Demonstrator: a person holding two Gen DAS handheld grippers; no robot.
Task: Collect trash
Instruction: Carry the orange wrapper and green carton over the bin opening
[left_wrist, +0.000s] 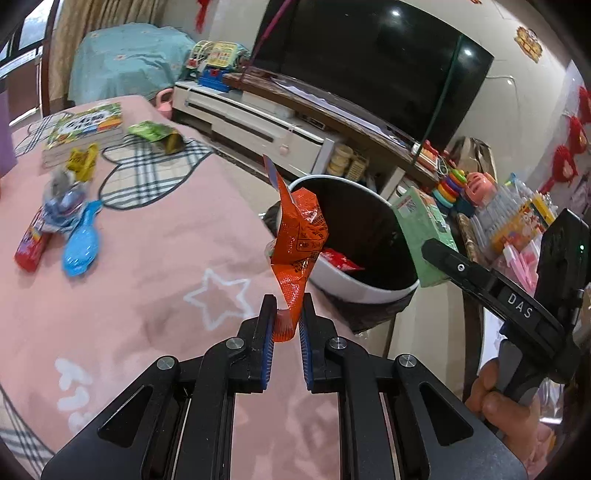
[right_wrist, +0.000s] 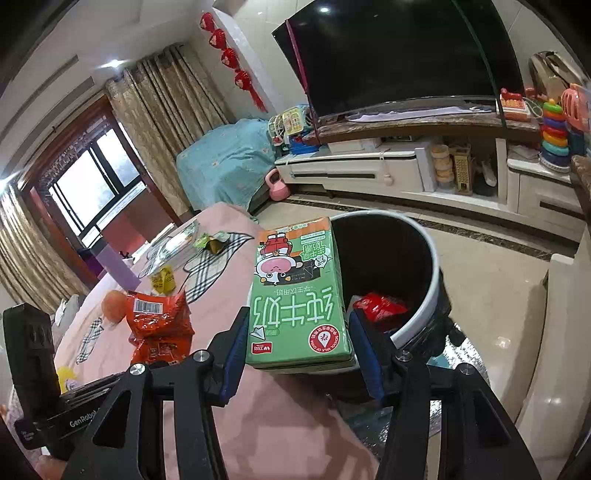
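The landmark here is the trash bin (left_wrist: 373, 291), a round black-lined tub with a white rim standing on the floor just off the edge of the pink-covered table (left_wrist: 155, 266). One red wrapper (right_wrist: 380, 308) already lies at its bottom.

The left gripper (left_wrist: 287, 314) is clamped on the lower end of a crumpled orange snack wrapper (left_wrist: 299, 240), which stands up from the jaws on the table side of the bin, just short of its rim. The right gripper (right_wrist: 297, 332) is closed on a flattened green milk carton (right_wrist: 299, 299), held by its two long edges, on the near side of the bin and partly overlapping its rim in the right wrist view. In the left wrist view the same carton (left_wrist: 424, 236) shows at the bin's right rim, with a hand (left_wrist: 495, 398) on the gripper's handle below.

Farther from the bin, still on the table, lie:
- one green-and-gold packet (left_wrist: 157, 134)
- one yellow wrapper (left_wrist: 83, 160)
- one red packet (left_wrist: 31, 245)
- one blue plastic piece (left_wrist: 81, 243)
- a clump of clear wrapping (left_wrist: 62, 199)
- one picture book (left_wrist: 86, 127).

Beyond the bin stands a low white TV cabinet (right_wrist: 369, 166) carrying a dark television (right_wrist: 399, 51); one pink kettlebell (right_wrist: 277, 186) sits on the floor by the cabinet's end.
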